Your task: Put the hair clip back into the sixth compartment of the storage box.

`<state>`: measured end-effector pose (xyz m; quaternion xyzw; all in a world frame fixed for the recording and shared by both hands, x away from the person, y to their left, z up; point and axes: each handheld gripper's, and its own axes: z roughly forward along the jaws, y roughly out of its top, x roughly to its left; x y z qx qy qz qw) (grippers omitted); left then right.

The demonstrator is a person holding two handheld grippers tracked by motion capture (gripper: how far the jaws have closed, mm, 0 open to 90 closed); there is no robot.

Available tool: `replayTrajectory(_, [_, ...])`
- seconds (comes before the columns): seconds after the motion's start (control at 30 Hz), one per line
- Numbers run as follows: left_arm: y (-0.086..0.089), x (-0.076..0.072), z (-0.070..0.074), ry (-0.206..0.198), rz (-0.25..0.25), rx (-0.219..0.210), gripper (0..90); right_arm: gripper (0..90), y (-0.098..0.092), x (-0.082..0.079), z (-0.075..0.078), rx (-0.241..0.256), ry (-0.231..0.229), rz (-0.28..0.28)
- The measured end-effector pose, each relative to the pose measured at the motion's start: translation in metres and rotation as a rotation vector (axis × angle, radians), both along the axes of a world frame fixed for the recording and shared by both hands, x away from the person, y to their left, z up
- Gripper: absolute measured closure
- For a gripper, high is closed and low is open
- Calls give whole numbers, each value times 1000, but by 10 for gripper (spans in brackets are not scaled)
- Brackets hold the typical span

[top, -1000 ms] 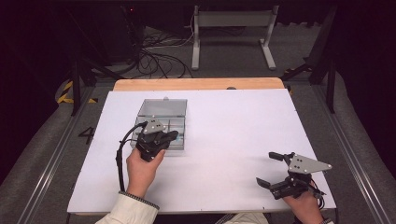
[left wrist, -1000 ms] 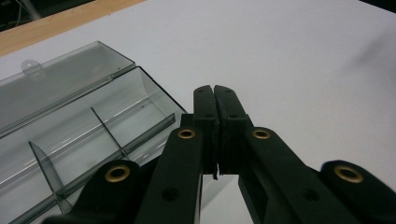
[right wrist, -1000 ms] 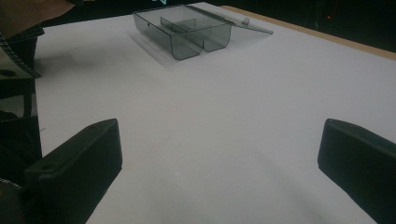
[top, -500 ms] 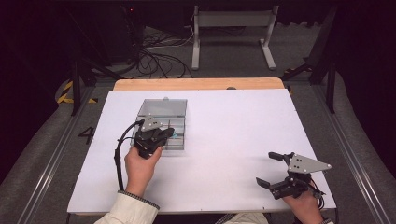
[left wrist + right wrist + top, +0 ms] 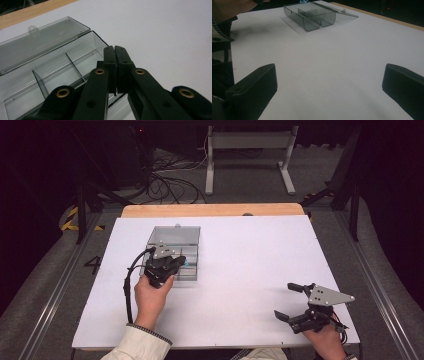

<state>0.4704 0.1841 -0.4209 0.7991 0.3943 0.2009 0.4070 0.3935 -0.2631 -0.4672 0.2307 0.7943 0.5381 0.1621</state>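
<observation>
A clear plastic compartment box [image 5: 175,236] lies open on the left half of the white table [image 5: 250,260], its lid folded flat toward the far side. My left gripper [image 5: 182,261] hovers over the box's near right part with jaws pressed together. A small teal piece [image 5: 186,263] shows at its tips. In the left gripper view the shut gripper [image 5: 115,50] sits above the box [image 5: 50,72] and its dividers. My right gripper [image 5: 284,300] rests near the front right edge, open and holding nothing. The right gripper view has the box [image 5: 312,17] far ahead of the gripper [image 5: 330,75], with the teal piece [image 5: 303,1] above it.
A wooden strip [image 5: 210,210] runs along the table's far edge. Beyond it are cables [image 5: 170,180] and a metal stand [image 5: 250,150] on the dark floor. A black cable [image 5: 127,285] trails from the left gripper beside the box.
The left gripper has edged slightly farther over the box. The right gripper has not moved.
</observation>
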Motion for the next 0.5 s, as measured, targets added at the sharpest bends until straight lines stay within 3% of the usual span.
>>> replayTrajectory(0.5, [1,8,-9,15,2,25,885,8,0,0,0,-3,0,4])
